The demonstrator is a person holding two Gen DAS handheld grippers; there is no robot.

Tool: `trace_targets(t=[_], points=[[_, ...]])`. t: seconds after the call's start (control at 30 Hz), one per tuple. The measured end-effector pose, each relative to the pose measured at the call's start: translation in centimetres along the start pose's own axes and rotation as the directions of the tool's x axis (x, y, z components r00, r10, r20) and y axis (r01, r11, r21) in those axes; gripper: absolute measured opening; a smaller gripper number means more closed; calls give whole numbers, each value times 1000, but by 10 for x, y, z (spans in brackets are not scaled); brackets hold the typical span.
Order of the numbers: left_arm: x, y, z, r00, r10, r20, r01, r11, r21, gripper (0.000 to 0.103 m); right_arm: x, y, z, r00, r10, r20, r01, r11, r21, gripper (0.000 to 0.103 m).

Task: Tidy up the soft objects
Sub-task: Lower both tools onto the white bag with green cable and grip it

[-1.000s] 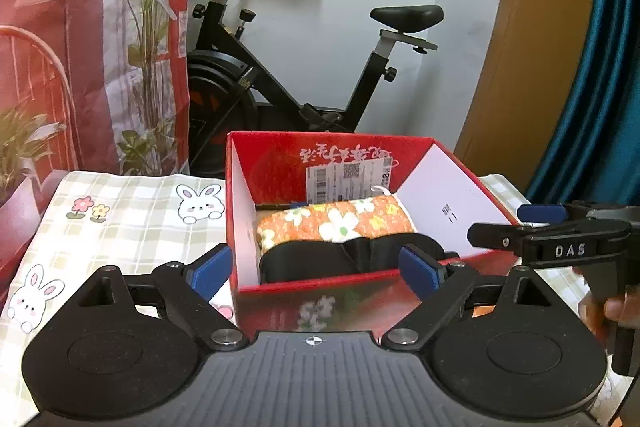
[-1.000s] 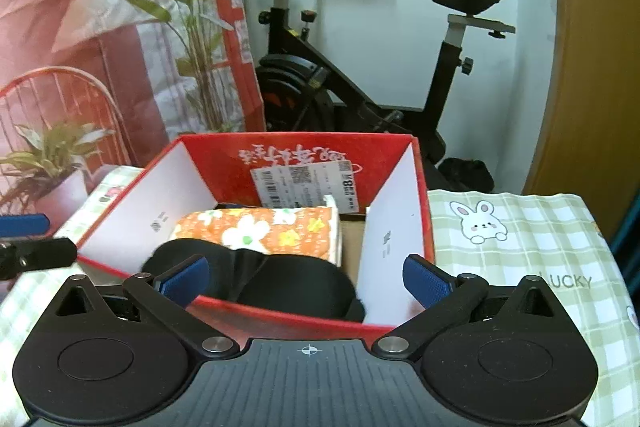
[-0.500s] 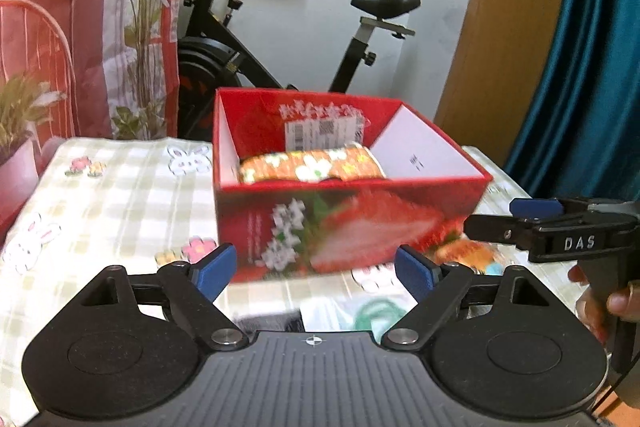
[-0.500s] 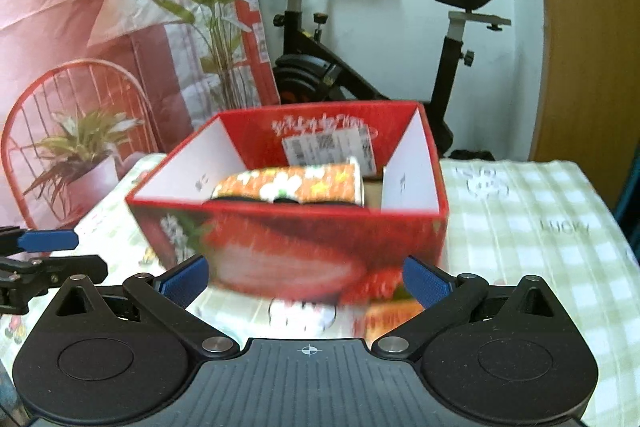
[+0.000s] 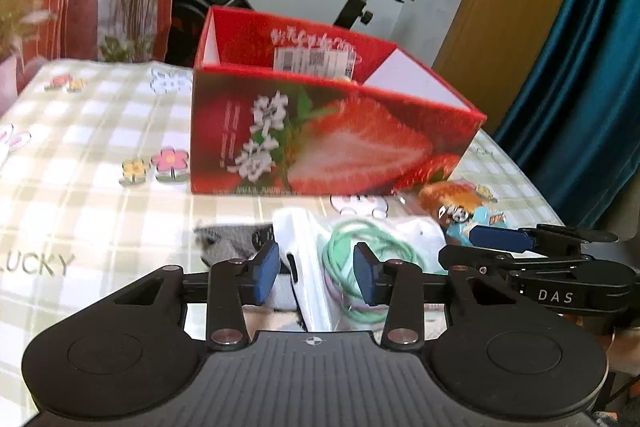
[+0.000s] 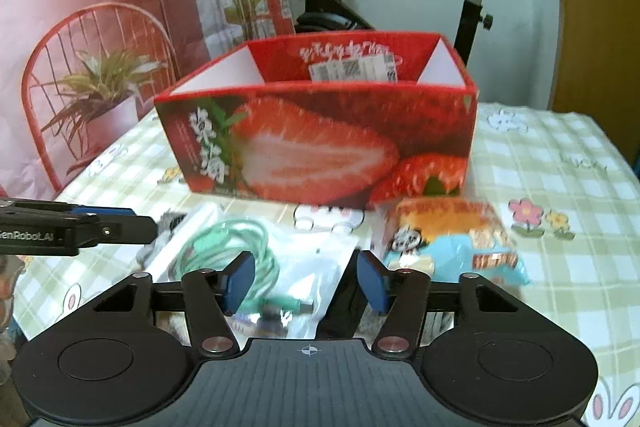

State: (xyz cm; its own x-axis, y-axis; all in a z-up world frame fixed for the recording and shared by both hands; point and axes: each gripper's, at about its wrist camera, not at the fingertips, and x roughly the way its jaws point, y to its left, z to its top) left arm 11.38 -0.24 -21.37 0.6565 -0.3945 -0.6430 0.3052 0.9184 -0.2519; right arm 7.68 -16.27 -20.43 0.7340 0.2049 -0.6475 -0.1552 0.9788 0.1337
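Clear bag [image 6: 288, 267] with a coiled green cable [image 5: 360, 247] lies flat on the checked tablecloth [image 5: 80, 147], just in front of the strawberry box [image 5: 320, 143]; long axis runs roughly toward the box. Left gripper [image 5: 316, 277] and right gripper [image 6: 302, 281] both closing, jaws half-open astride the bag; contact unclear. Bag's near end is hidden behind the gripper bodies. Snack packet [image 6: 452, 239] is blurred.

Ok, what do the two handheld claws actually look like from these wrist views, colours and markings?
Both look alike: a matte black ribbed body with two round discs, black linkage arms with silver pivot screws, and blue pads on the fingertips. The left claw shows that in its own view; the right claw matches. Seen side-on, the right one bears white "DAS" lettering, and the left one reads "GenRobot.AI". No cables or sleeves show.
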Motion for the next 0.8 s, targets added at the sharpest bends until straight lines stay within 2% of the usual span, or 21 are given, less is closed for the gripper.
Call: trace_targets(t=[0.13,0.27,0.53,0.8], points=[[9,3,-6,1000,-5,-23,5,1000,-15,43,6,-1,-6,1000,14,-23,-13,1000,12,52],[14,6,-10,999,-18,-40,17,999,-31,43,9,1,-8,999,31,-23,-31,999,7,46],[23,7,-14,996,-64,-55,61,997,-50,44,15,-2,-7,997,68,-28,-66,997,46,46],[21,8,-15,996,-78,-51,74,995,-70,41,18,7,-5,996,88,-30,-87,996,23,46]])
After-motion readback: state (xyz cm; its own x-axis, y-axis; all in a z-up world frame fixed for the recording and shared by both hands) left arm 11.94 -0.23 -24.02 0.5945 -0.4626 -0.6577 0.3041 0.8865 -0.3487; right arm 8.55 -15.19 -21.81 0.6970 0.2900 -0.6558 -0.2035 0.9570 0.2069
